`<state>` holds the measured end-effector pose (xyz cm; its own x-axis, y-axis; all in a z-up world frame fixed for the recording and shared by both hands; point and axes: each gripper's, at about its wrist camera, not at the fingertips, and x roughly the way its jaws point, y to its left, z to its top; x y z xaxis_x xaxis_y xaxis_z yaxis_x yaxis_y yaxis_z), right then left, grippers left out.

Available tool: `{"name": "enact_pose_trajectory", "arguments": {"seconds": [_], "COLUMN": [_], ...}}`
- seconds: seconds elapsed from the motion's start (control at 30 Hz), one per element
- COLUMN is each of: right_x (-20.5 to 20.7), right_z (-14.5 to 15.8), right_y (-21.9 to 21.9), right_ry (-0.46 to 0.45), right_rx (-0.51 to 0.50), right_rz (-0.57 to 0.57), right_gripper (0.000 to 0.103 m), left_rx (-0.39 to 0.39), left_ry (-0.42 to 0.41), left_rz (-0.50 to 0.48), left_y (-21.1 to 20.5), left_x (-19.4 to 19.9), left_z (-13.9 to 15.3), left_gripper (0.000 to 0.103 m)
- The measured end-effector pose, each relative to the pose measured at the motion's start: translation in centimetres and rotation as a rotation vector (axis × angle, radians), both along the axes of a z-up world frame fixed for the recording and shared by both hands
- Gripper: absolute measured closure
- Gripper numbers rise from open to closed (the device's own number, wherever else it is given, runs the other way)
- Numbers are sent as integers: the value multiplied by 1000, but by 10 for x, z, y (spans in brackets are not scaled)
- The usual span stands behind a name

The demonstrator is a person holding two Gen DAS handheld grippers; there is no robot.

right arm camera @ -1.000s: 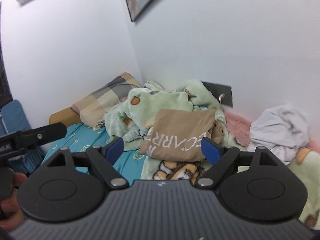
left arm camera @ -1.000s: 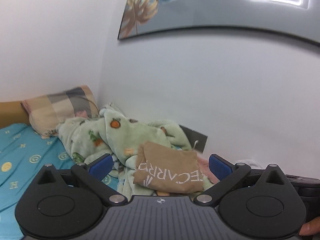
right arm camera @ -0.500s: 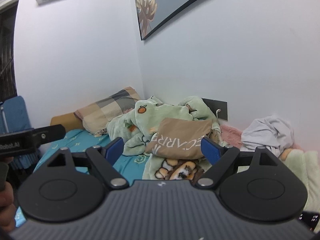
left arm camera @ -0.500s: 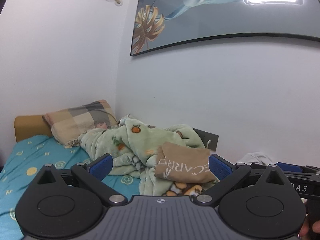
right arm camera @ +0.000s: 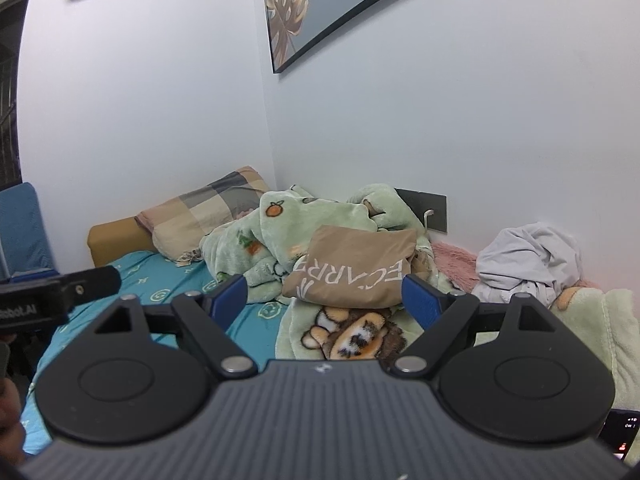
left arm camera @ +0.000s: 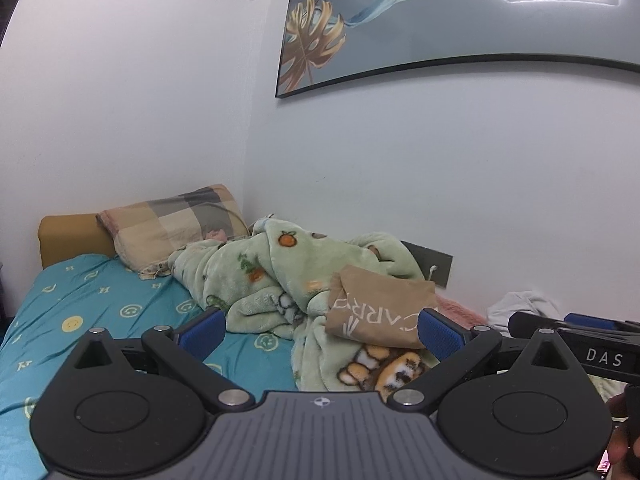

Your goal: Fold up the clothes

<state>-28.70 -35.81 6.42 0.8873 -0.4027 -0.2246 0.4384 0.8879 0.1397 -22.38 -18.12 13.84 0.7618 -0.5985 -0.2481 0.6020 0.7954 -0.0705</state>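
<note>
A folded tan garment with white lettering lies on a green cartoon blanket by the wall. A crumpled pale grey garment lies further right. My left gripper is open and empty, held back from the tan garment. My right gripper is open and empty, also well short of it.
The bed has a teal patterned sheet, a plaid pillow and a mustard headboard. A pink fuzzy cloth lies by the wall. A framed picture hangs above. A blue chair stands left.
Both grippers have pulled back and tilted upward from the tan garment, so it looks smaller and more wall shows. Both stay open and empty.
</note>
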Motion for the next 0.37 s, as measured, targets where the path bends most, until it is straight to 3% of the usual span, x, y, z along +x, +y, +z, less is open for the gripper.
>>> {"name": "enact_pose_trajectory", "arguments": {"seconds": [0.37], "right_x": [-2], "right_z": [1], "right_y": [9], "right_ry": [16], "right_rx": [-20], "right_rz": [3], "right_gripper": [17], "left_rx": [-2], "left_ry": [-2], "left_rz": [-16], "left_y": [1], "left_x": [-3], "left_z": [2], "left_gripper": [0]}}
